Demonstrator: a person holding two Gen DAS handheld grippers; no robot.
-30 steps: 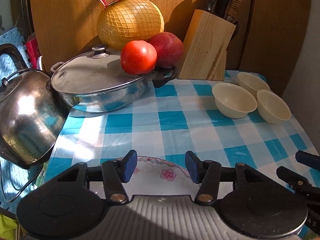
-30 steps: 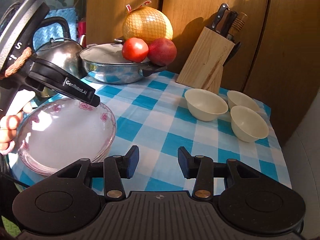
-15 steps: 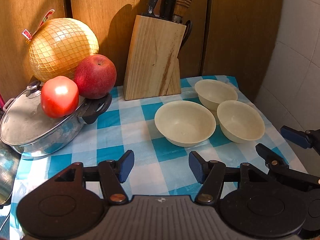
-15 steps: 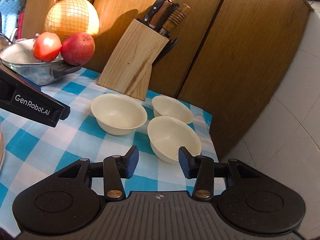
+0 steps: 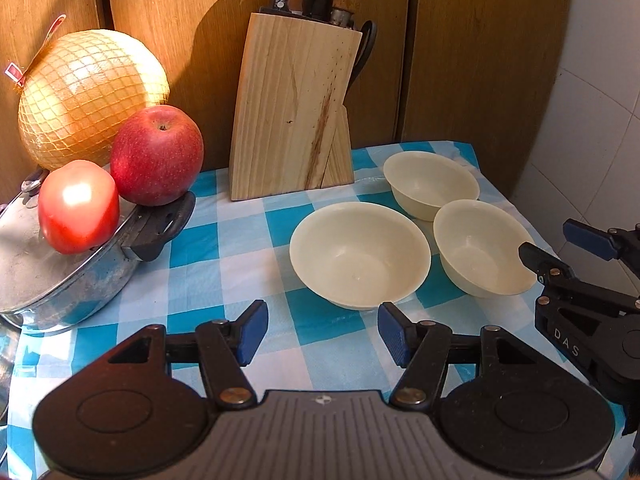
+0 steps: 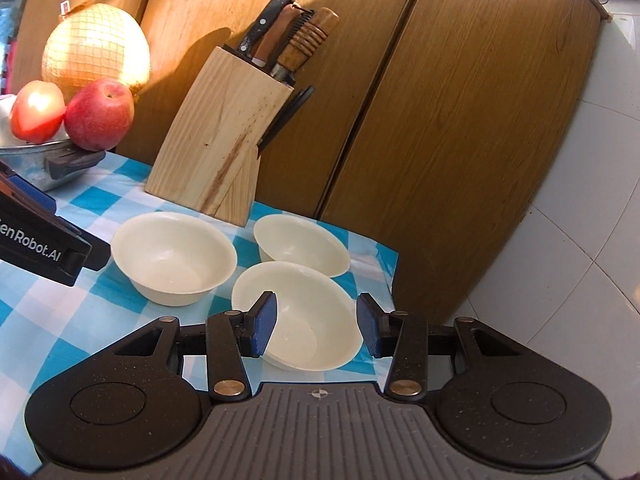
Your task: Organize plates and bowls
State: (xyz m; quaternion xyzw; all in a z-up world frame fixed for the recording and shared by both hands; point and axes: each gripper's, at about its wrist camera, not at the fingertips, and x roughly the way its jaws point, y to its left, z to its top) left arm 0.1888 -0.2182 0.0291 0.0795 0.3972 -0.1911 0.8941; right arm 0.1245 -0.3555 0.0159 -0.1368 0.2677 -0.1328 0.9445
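Three cream bowls sit on the blue checked tablecloth [image 5: 200,248]. In the left wrist view the large bowl [image 5: 360,256] is in the middle, a smaller bowl [image 5: 480,252] is right of it, and another [image 5: 432,188] is behind. My left gripper [image 5: 322,334] is open and empty, just short of the large bowl. My right gripper [image 6: 316,330] is open, its fingers either side of the near small bowl [image 6: 300,316], not closed on it. The large bowl [image 6: 172,256] and the far bowl [image 6: 300,248] lie beyond. No plate is in view.
A wooden knife block [image 5: 292,112] stands at the back against brown cabinet doors. A lidded steel pan [image 5: 68,272] at the left carries a tomato [image 5: 78,206], an apple [image 5: 156,154] and a netted pomelo [image 5: 88,96]. The table's right edge [image 6: 394,272] drops to a tiled floor.
Both grippers have swung right, away from the flowered plate and kettle, and moved closer to the bowls. The right gripper now has the near small bowl between its open fingers.
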